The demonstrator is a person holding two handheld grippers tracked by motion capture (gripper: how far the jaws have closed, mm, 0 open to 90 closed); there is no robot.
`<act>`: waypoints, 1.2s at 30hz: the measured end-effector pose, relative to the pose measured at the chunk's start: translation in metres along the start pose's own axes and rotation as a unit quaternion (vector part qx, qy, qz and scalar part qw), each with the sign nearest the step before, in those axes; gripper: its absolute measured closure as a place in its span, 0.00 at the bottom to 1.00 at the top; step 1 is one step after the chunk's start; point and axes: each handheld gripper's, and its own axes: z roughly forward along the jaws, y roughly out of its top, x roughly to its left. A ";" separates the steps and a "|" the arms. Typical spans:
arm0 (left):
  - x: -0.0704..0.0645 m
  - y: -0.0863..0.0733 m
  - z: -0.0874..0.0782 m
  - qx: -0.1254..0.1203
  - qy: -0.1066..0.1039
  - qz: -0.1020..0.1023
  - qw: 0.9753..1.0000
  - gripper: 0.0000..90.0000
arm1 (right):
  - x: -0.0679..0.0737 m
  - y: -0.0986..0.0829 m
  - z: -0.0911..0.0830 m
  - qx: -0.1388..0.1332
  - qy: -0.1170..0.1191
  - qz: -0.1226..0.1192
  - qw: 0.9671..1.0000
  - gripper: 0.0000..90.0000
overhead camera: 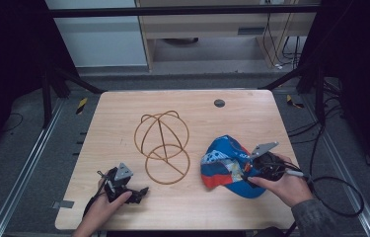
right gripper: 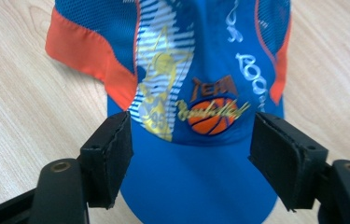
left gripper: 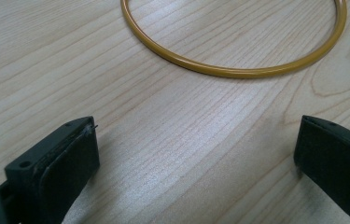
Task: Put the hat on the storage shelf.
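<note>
The basketball cap [overhead camera: 228, 165] is laid on the tabletop [overhead camera: 123, 106] beside the wire hat stand [overhead camera: 163, 145]. The right gripper [right gripper: 191, 154] is spread astride its brim for pickup. The left gripper [left gripper: 196, 158] is parked apart, unloaded.

Looks like a lab recording rig, not anyone's home.
Bare wooden table [overhead camera: 123, 207] framed by black metal struts [overhead camera: 182, 11], aluminium floor rails [overhead camera: 19, 173], hazard-tape strips [overhead camera: 81, 105] on grey carpet, loose cables [overhead camera: 276, 39] under a bench well beyond the jaws.
</note>
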 end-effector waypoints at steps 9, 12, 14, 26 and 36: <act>0.000 0.000 0.000 0.000 0.000 0.000 1.000 0.00 | -0.011 0.021 -0.009 0.016 0.012 -0.007 1.000 0.37; 0.000 0.000 0.000 0.000 0.000 0.000 1.000 0.00 | -0.012 0.025 -0.011 0.019 0.009 -0.012 1.000 0.37; 0.000 0.000 0.000 0.000 0.000 0.000 1.000 0.00 | -0.013 0.029 -0.011 0.019 0.010 -0.016 1.000 0.37; 0.000 0.000 0.000 0.000 0.000 0.000 1.000 0.00 | -0.013 0.048 -0.003 0.018 0.035 -0.028 0.999 0.43; 0.000 0.000 0.000 0.000 0.000 0.000 1.000 0.00 | -0.018 0.054 0.016 0.024 0.045 0.000 0.999 0.49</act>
